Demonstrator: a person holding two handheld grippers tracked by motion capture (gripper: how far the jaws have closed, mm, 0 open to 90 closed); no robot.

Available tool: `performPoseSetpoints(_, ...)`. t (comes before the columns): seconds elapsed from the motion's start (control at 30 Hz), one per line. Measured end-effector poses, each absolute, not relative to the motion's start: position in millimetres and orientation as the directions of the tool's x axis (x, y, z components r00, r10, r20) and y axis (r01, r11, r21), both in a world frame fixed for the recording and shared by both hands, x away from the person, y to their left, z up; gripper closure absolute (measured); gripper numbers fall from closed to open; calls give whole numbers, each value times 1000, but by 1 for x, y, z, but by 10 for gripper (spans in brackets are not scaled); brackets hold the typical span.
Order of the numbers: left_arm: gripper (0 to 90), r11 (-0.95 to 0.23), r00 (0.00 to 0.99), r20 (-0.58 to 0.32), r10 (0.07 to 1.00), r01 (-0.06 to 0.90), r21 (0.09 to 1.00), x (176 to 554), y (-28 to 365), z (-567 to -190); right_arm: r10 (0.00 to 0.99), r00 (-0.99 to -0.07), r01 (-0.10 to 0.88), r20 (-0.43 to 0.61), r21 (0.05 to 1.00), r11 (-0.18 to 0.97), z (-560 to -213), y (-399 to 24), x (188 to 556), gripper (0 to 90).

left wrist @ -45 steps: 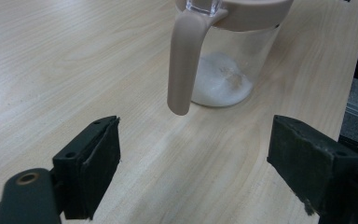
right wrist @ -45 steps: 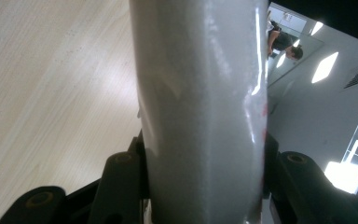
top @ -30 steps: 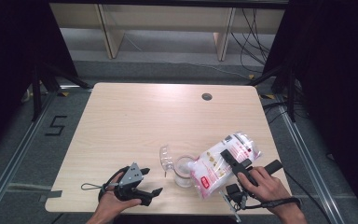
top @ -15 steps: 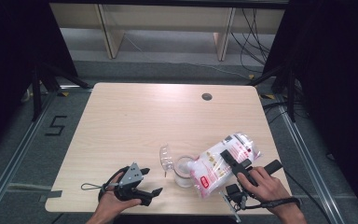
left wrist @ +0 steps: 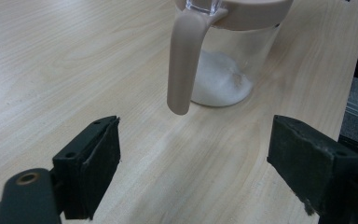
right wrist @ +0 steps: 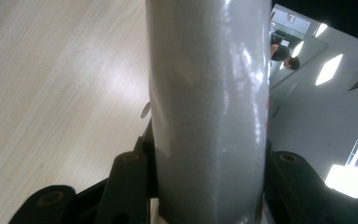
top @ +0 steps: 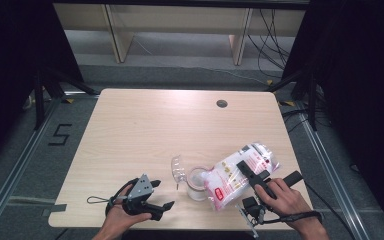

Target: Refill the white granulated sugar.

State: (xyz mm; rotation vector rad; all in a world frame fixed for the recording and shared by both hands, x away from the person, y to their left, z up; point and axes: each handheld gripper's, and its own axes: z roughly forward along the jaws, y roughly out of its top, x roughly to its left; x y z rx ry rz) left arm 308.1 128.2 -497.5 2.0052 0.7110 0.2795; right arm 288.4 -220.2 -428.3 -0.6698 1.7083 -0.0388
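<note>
A clear jar with a beige lid and handle stands near the table's front edge, with white powder in its bottom. Its clear flap is tipped open to the left. My right gripper is shut on a plastic bag of white powder, which leans with its lower end over the jar's mouth. In the right gripper view the bag is pressed between both jaws. My left gripper rests open on the table left of the jar; its jaws stand wide apart in front of the jar, touching nothing.
The light wooden table has a small round grommet near its far edge. Wooden shelving stands beyond the table. Dark curtains flank both sides, and a floor marking lies to the left.
</note>
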Motion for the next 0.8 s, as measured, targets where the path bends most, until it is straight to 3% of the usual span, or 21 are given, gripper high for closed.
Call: performPoseSetpoints(0.8, 165, -369, 800, -91, 593, 371, 852, 307, 128, -498, -444, -109, -410, -889, -367, 835, -430, -222, 293, 642)
